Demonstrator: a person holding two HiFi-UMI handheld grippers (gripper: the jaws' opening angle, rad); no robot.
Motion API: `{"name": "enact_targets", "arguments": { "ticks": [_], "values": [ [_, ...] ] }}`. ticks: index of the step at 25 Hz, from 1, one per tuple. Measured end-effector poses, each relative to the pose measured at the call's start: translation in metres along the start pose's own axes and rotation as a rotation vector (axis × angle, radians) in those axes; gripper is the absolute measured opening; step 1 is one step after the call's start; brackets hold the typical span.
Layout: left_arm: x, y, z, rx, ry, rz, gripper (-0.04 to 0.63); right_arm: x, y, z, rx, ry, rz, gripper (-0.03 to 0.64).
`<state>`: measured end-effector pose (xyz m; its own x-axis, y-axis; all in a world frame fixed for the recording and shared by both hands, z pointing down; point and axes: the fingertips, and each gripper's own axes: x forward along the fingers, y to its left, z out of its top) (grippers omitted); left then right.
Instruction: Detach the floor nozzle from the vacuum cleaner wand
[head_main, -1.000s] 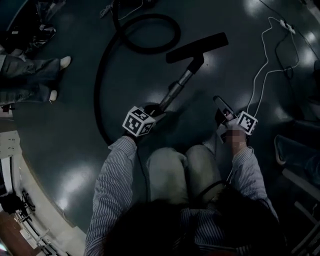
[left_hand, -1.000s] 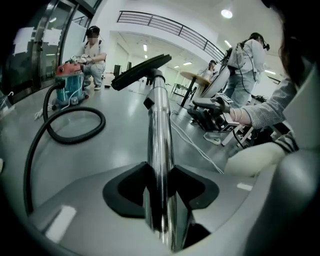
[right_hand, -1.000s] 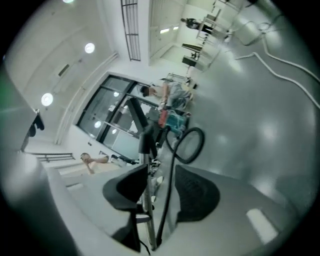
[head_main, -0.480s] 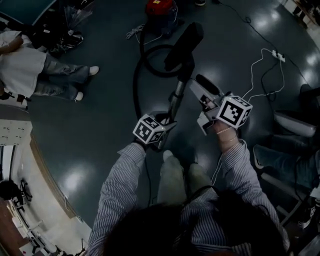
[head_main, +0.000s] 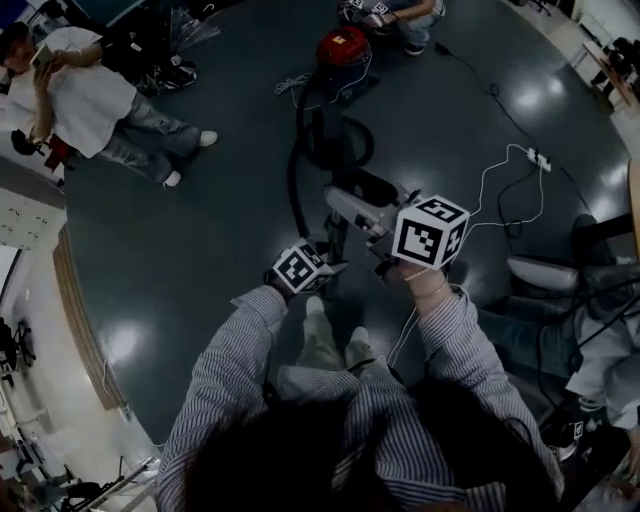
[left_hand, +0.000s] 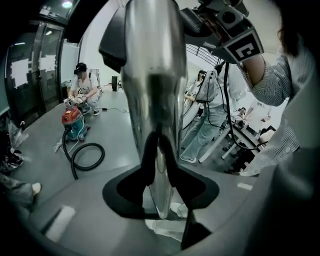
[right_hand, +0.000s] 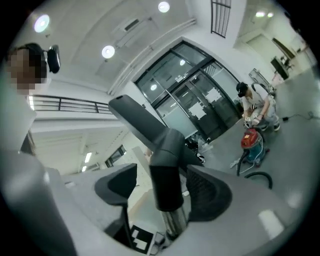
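Note:
The silver wand (left_hand: 150, 90) stands upright in front of me, and my left gripper (left_hand: 160, 185) is shut on it low down. In the head view the left gripper (head_main: 330, 265) sits under the wand (head_main: 335, 232). The black floor nozzle (right_hand: 140, 120) tops the wand, its neck (right_hand: 167, 175) between the jaws of my right gripper (right_hand: 165, 187). Those jaws are opening, and a gap shows at the left pad. From above, the right gripper (head_main: 350, 200) reaches left toward the nozzle (head_main: 380, 186).
The red vacuum canister (head_main: 343, 45) stands on the floor ahead, its black hose (head_main: 298, 150) looping back to the wand. A white cable with a power strip (head_main: 535, 158) lies at the right. People stand at the upper left (head_main: 90, 90) and crouch by the canister (head_main: 400, 12).
Both grippers have risen from near the floor. The wand and nozzle came up with the left gripper. The right gripper moved in around the nozzle's neck.

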<state>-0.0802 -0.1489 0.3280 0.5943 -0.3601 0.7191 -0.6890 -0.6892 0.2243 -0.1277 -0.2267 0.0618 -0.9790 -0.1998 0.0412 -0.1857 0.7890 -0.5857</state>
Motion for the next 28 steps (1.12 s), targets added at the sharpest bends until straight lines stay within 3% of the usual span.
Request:
{"name": "enact_targets", "arguments": {
  "ticks": [3,9,13,18,23,28],
  "values": [
    [-0.015,-0.029,-0.004,-0.006,0.002,0.049,0.181,-0.008,0.023,-0.011,-0.061,0.043,0.004,0.293],
    [-0.056,-0.095,-0.035,-0.101,-0.024,0.151,0.181,-0.033,0.095,-0.041,-0.021,0.122,0.182,0.199],
    [-0.07,-0.134,-0.064,-0.174,-0.059,0.169,0.181,-0.041,0.131,-0.072,-0.039,0.174,0.23,0.187],
    [-0.086,-0.168,-0.09,-0.187,-0.121,0.161,0.181,-0.044,0.185,-0.104,-0.081,0.223,0.282,0.184],
    [-0.126,-0.172,-0.095,-0.145,-0.247,0.162,0.181,-0.03,0.239,-0.105,-0.161,0.172,0.268,0.183],
    [-0.148,-0.178,-0.102,-0.119,-0.328,0.151,0.181,-0.033,0.254,-0.099,-0.193,0.142,0.208,0.179]
  ]
}}
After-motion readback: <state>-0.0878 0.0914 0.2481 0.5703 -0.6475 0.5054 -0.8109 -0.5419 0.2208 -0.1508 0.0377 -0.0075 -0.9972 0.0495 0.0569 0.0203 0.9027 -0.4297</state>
